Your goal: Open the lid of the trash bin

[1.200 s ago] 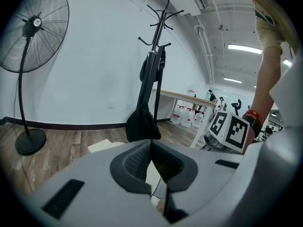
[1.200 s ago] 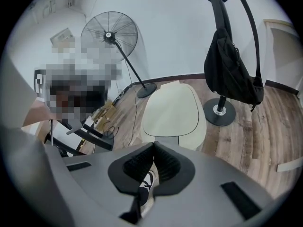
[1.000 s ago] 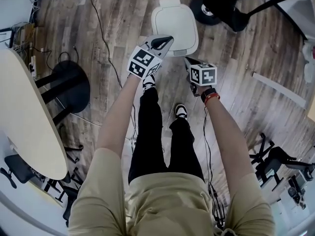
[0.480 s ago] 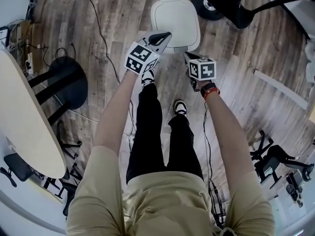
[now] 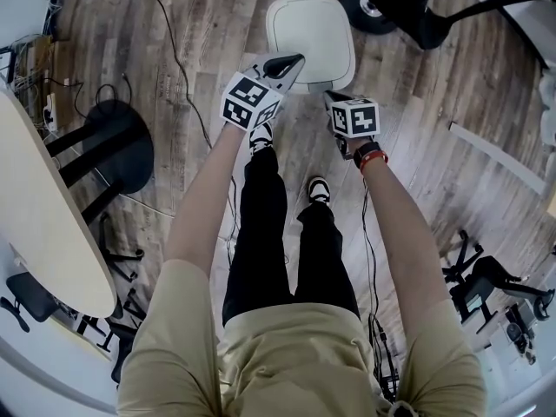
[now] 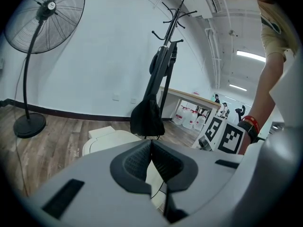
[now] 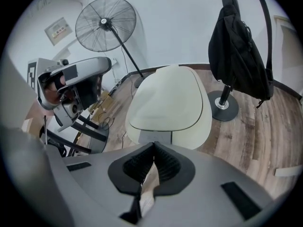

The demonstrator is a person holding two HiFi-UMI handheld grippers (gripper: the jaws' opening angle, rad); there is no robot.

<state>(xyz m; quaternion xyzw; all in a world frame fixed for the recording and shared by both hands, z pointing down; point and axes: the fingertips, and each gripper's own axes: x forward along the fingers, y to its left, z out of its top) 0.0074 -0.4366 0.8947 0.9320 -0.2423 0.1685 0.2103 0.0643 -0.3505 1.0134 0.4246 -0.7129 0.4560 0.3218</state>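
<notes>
Floorboards of grey-brown wood [image 5: 200, 24] run under everything in the head view. At the far left stands a cream oval desk [image 5: 43, 215], and just right of it a black round-seated stool [image 5: 117, 146].

Next comes the left gripper [image 5: 288, 63], held out by the person's bare left arm. Its tip overlaps the near left edge of the white plastic trash bin [image 5: 310, 29]; whether they touch cannot be told. In the left gripper view the two dark ribbed jaws of this gripper [image 6: 151, 144] are pressed together with nothing between them. The bin [image 6: 109, 138] lies low beyond them, and a black pedestal fan [image 6: 47, 13] stands off to the left.

The bin sits on the floor straight ahead of the person's feet, with its rounded lid [image 7: 165, 98] lying flat down.

The right gripper [image 5: 334, 101] hangs just off the bin's near right corner. In the right gripper view its jaws are also together and empty [image 7: 154, 148], aimed at the grey panel [image 7: 154, 137] on the bin's front rim. A red wristband [image 5: 372, 168] circles the right wrist.

Right of the bin stands a black coat stand [image 7: 226, 103] with a black bag [image 7: 239, 51] hanging from it.
</notes>
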